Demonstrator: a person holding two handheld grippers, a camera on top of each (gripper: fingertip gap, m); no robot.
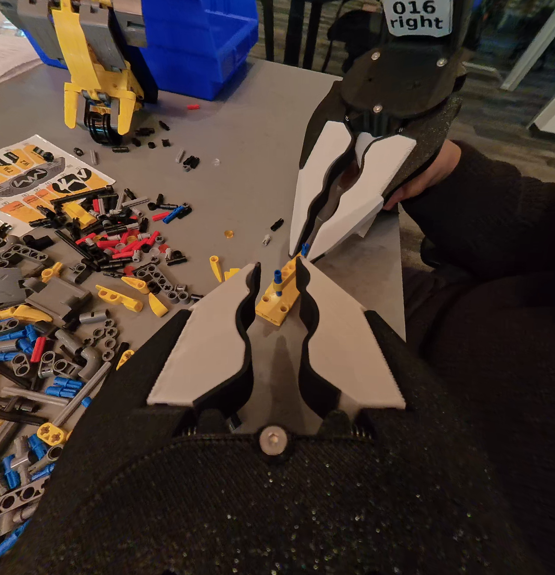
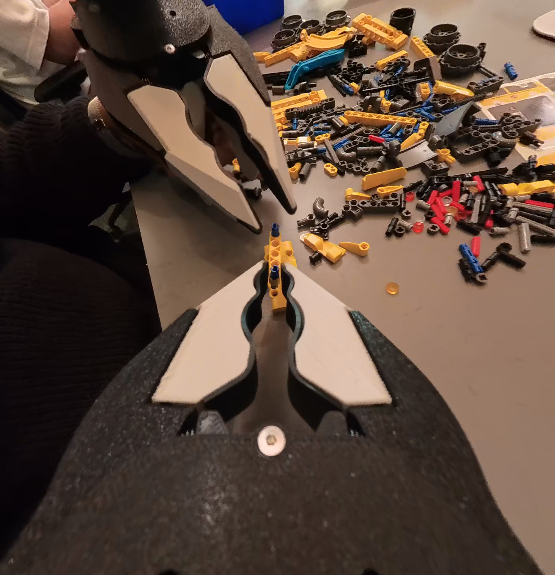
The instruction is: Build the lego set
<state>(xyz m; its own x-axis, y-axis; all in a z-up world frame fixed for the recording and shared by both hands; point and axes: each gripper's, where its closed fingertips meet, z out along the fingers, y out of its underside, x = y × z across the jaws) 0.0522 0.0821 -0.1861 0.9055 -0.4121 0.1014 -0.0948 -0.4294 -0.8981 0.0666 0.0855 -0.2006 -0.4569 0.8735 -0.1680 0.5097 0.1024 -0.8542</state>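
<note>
My left gripper hangs with jaws released, the yellow beam assembly lying between them near the tabletop edge. My right gripper clamps that assembly's far end; its fingertips hide the contact with the blue pin.

White tag with printed number and word on top of right gripper, black housing, legible in left wrist view; sticker sheet flat on table at left, yellow, orange and black decals carrying logos and short codes, some legible; right wrist view shows printed sheet at far right, writing too blurred to read.
</note>
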